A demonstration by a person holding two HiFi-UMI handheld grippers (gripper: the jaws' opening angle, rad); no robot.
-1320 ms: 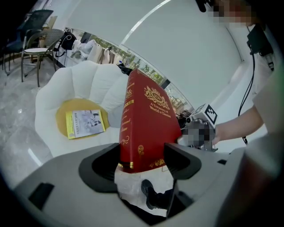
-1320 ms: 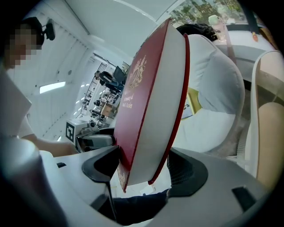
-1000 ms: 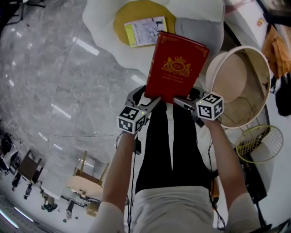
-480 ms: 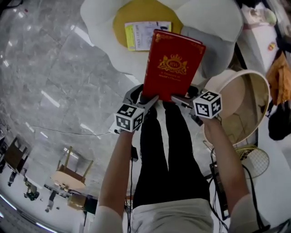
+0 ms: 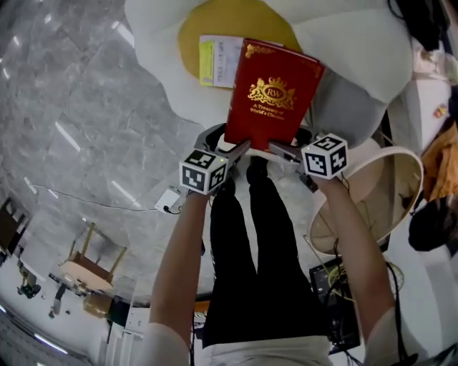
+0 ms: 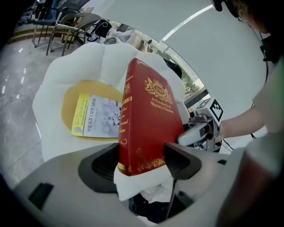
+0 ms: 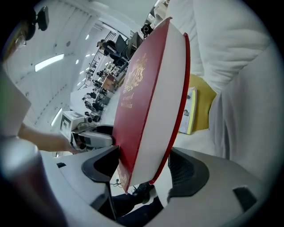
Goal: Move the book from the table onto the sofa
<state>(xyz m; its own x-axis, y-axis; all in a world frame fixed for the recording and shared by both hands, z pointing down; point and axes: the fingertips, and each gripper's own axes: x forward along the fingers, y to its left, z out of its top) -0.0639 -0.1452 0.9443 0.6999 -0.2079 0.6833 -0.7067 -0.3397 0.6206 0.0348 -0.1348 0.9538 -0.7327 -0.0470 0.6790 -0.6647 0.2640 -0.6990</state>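
Now, change: book [image 5: 273, 94] farther over the front edge of the sofa [image 5: 161, 75].
Grip: my left gripper [image 5: 230, 150] and right gripper [image 5: 283, 150] clamp it.
Next: probably lowering.

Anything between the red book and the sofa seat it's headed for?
Yes: a thin yellow-edged paper booklet lies flat on the round yellow seat cushion of the white sofa, past the red hardcover book clamped in the left tongs and right tongs. Nothing else visible blocks the way.

Red hardcover book [image 5: 272, 94], closed, gold crest + title on front cover. Upper centre of frame, tilted, cover twd camera, off the surface, over white sofa [image 5: 358, 36] at top of frame.
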